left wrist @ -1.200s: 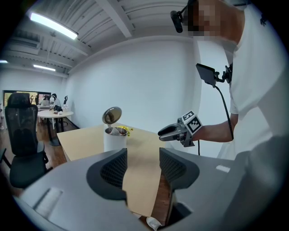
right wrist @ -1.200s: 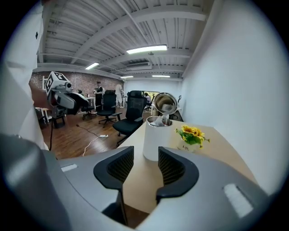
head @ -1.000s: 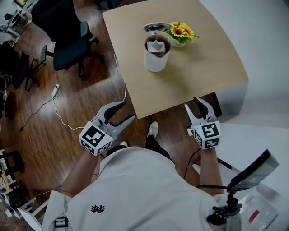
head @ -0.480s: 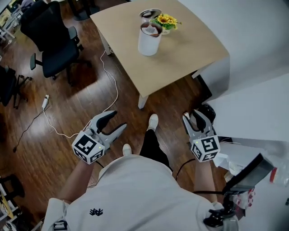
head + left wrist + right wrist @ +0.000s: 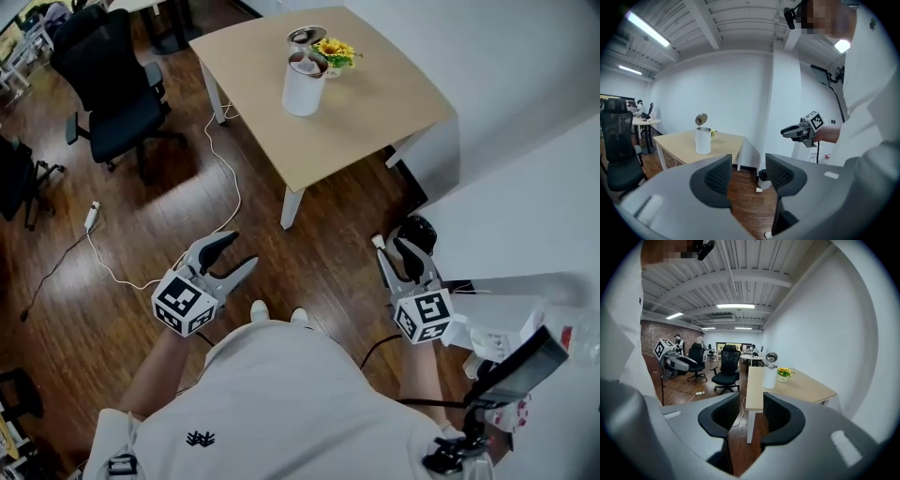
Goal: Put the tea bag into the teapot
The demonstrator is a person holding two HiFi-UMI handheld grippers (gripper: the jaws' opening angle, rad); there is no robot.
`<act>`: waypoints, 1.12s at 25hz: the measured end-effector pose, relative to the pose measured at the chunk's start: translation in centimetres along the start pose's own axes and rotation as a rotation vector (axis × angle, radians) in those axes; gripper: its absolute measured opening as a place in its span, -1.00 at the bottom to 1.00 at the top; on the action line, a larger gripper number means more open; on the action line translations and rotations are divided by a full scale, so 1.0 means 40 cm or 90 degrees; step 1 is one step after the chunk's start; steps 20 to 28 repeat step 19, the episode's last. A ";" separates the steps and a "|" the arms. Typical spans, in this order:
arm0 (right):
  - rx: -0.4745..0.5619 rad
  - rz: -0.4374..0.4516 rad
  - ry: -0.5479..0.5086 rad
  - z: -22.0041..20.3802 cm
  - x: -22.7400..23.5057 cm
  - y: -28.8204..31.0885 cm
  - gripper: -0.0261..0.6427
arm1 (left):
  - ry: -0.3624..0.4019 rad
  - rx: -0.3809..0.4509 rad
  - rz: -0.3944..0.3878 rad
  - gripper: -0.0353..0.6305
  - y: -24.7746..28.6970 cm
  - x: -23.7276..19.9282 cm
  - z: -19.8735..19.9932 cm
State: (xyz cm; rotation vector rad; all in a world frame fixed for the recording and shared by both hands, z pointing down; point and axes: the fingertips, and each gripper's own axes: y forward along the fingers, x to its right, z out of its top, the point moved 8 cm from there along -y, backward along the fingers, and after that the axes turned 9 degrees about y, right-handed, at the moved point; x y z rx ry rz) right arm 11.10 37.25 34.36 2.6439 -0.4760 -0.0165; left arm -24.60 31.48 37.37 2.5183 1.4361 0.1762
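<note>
The white cylindrical teapot (image 5: 303,86) stands on the pale wooden table (image 5: 375,108), its lid (image 5: 307,37) tipped open. Something pale shows in its mouth, too small to tell apart. Both grippers hang over the wooden floor, well short of the table. My left gripper (image 5: 236,251) is open and empty. My right gripper (image 5: 392,246) holds nothing, and its jaws are closing with a gap still between them. The left gripper view shows the teapot (image 5: 703,140) far off and the right gripper (image 5: 787,131). The right gripper view shows the teapot (image 5: 769,376) beyond empty jaws.
A small pot of yellow flowers (image 5: 334,51) sits behind the teapot. A black office chair (image 5: 117,94) stands left of the table. A white cable (image 5: 228,178) runs over the floor to a power strip (image 5: 91,217). A white wall and a black object (image 5: 419,231) are at right.
The person has backed away from the table, so the teapot looks smaller and farther. Both grippers came along, now over bare floor. The right jaws look narrower.
</note>
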 end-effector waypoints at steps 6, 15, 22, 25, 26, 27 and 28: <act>0.000 0.022 -0.018 -0.004 0.006 -0.016 -0.48 | 0.004 -0.005 0.008 -0.28 0.016 0.044 0.003; 0.009 0.050 -0.013 -0.041 0.045 -0.019 -0.48 | 0.004 -0.016 0.027 -0.28 0.034 0.104 -0.010; 0.007 0.057 -0.015 -0.034 0.080 -0.013 -0.48 | 0.000 -0.024 0.033 -0.28 0.059 0.110 0.008; 0.007 0.057 -0.015 -0.034 0.080 -0.013 -0.48 | 0.000 -0.024 0.033 -0.28 0.059 0.110 0.008; 0.007 0.057 -0.015 -0.034 0.080 -0.013 -0.48 | 0.000 -0.024 0.033 -0.28 0.059 0.110 0.008; 0.007 0.057 -0.015 -0.034 0.080 -0.013 -0.48 | 0.000 -0.024 0.033 -0.28 0.059 0.110 0.008; 0.007 0.057 -0.015 -0.034 0.080 -0.013 -0.48 | 0.000 -0.024 0.033 -0.28 0.059 0.110 0.008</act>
